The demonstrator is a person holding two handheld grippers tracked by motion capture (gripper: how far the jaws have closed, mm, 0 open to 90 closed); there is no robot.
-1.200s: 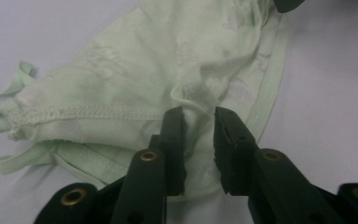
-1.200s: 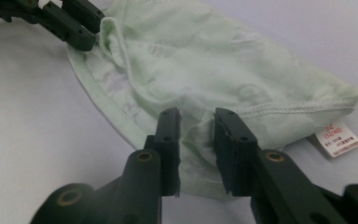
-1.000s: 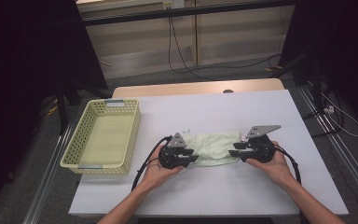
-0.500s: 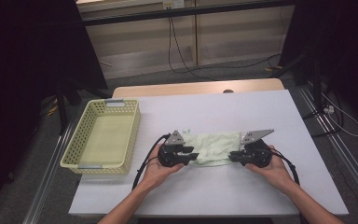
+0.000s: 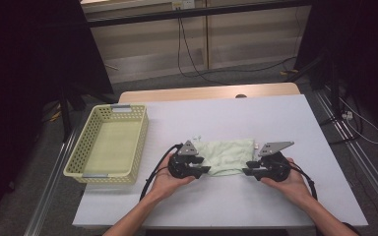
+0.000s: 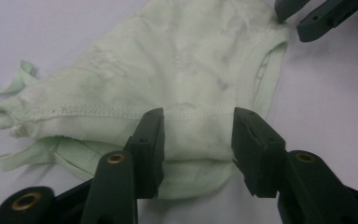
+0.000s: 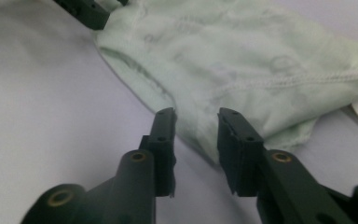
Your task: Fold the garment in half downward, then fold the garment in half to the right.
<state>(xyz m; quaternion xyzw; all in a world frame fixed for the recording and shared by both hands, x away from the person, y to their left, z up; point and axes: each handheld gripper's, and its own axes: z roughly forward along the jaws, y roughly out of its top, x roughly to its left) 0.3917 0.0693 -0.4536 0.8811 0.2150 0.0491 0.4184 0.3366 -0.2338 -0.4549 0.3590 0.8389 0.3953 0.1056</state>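
A: Your left gripper (image 6: pixel 196 140) has just been opening; its jaws stand apart over the near edge of the pale green garment (image 6: pixel 168 79), pads clear of it.

B: And your right gripper (image 7: pixel 196 140)?

A: Also just widened, jaws apart astride the cloth's corner, not pinching. The garment lies flat on the white table (image 5: pixel 275 118), between both grippers. Farther left sits the yellow basket (image 5: pixel 78 147).
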